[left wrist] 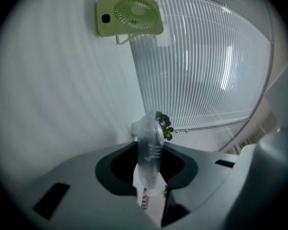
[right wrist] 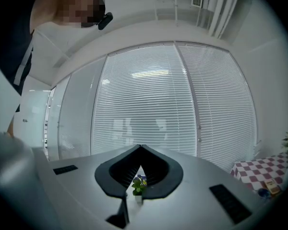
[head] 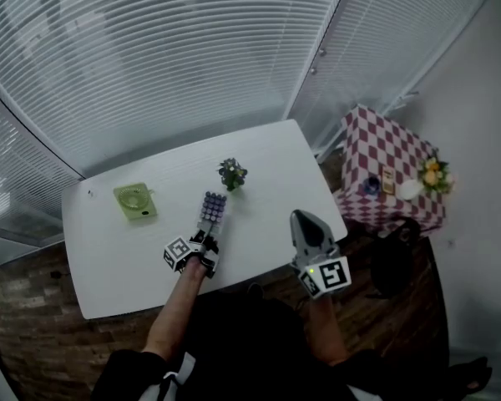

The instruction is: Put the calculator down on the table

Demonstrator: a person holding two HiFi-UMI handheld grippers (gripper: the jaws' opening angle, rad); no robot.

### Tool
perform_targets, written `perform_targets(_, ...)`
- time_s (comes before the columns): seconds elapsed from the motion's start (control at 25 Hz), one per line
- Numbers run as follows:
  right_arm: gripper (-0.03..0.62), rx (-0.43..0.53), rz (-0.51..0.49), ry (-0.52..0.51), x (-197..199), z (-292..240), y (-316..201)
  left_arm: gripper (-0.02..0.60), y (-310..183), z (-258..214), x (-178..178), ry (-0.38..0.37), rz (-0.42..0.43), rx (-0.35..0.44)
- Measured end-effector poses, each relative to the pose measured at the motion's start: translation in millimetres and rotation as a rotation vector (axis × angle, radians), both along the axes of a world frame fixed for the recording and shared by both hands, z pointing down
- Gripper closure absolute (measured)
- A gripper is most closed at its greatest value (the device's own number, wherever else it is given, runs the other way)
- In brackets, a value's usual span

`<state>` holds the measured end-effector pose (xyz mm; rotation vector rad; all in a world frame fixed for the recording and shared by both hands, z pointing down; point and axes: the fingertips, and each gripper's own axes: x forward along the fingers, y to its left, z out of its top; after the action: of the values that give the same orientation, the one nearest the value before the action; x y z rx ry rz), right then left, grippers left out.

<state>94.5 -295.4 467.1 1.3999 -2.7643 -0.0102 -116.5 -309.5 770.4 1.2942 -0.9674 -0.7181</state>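
Observation:
The calculator point(head: 212, 208), pale with rows of purple keys, is held by its near end in my left gripper point(head: 206, 239) over the middle of the white table point(head: 117, 261). In the left gripper view the calculator point(left wrist: 150, 145) stands edge-on between the jaws of that gripper point(left wrist: 151, 166), which are shut on it. Whether it touches the tabletop I cannot tell. My right gripper point(head: 306, 222) hovers at the table's near right edge, its jaws point(right wrist: 140, 150) shut with nothing between them.
A small potted plant point(head: 232, 174) stands just beyond the calculator. A green desk fan point(head: 135, 200) lies on the table's left part. A side table with a red checked cloth point(head: 384, 165) holding small items stands at the right. Window blinds run behind.

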Motion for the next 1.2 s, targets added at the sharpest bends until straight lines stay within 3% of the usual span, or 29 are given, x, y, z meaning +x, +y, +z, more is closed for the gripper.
perform_targets(0.36, 0.588, -0.023, 0.032, 0.006, 4.6, 5.9, 1.7, 0.48, -3.2, 38.3, 5.5, 0.055, -0.006, -0.111)
perform_targets(1.2, 0.588, -0.098, 0.069, 0.008, 14.6, 26.3, 1.1, 0.48, -16.2, 65.2, 22.5, 0.065, -0.02, -0.198)
